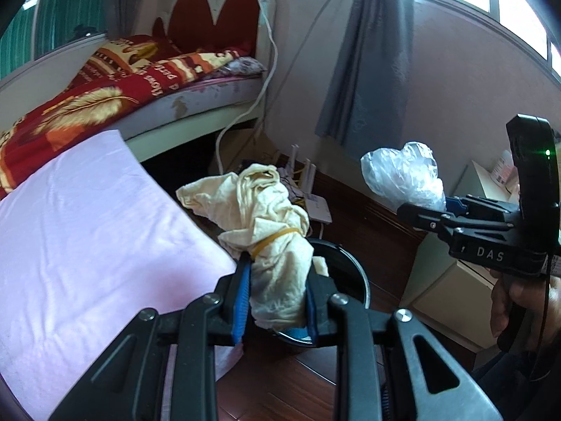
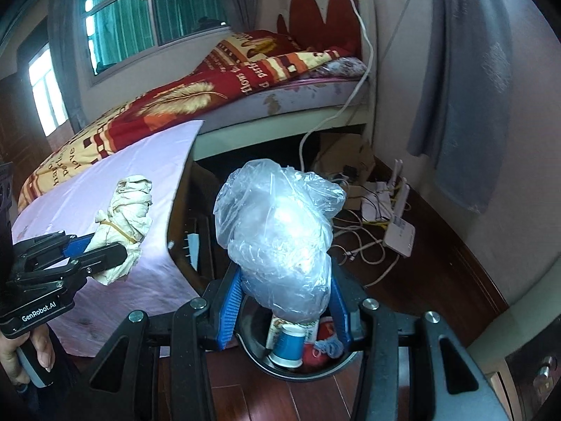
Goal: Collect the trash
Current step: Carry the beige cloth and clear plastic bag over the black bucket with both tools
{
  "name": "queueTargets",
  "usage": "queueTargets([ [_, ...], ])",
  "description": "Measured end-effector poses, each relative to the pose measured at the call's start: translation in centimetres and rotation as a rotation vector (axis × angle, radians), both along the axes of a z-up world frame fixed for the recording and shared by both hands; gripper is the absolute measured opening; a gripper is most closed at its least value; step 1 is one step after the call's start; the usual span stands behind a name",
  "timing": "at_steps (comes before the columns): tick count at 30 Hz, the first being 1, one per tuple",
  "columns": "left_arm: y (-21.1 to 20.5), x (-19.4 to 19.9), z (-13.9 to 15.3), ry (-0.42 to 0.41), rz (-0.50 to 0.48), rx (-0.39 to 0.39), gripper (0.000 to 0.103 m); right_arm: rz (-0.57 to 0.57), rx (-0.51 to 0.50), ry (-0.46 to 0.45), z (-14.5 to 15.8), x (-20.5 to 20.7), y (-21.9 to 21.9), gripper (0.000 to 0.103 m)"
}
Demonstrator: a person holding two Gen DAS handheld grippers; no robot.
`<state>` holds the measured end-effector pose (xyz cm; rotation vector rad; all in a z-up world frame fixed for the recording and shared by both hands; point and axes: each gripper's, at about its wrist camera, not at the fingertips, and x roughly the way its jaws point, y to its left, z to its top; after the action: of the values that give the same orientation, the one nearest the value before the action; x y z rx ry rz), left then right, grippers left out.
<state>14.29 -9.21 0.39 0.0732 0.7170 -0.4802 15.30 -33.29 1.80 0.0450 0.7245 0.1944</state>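
I hold both items above the bin (image 2: 301, 368): left gripper (image 1: 277, 301) pinches the rag (image 1: 270, 231), right gripper (image 2: 284, 301) pinches the bag (image 2: 280, 235). Step: deposit. Next I must part each pair of jaws over the opening.

A bed (image 2: 266, 105) with a red patterned blanket (image 2: 182, 101) stands behind a pink-draped table (image 1: 87, 217) — a white router (image 2: 399, 235) lies among cables by the grey curtain (image 2: 463, 87).
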Motion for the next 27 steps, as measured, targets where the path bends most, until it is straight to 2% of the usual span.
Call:
queueTargets([
  [16, -4.3, -0.1, -3.6, 0.085, -0.087, 0.022, 0.028, -0.038, -0.031, 0.069, -3.9, -1.0, -3.3, 0.047],
  [27, -5.3, 1.4, -8.6, 0.209, -0.104, 0.024, 0.028, -0.002, -0.088, 0.199, -10.2, 1.1, -3.5, 0.047],
])
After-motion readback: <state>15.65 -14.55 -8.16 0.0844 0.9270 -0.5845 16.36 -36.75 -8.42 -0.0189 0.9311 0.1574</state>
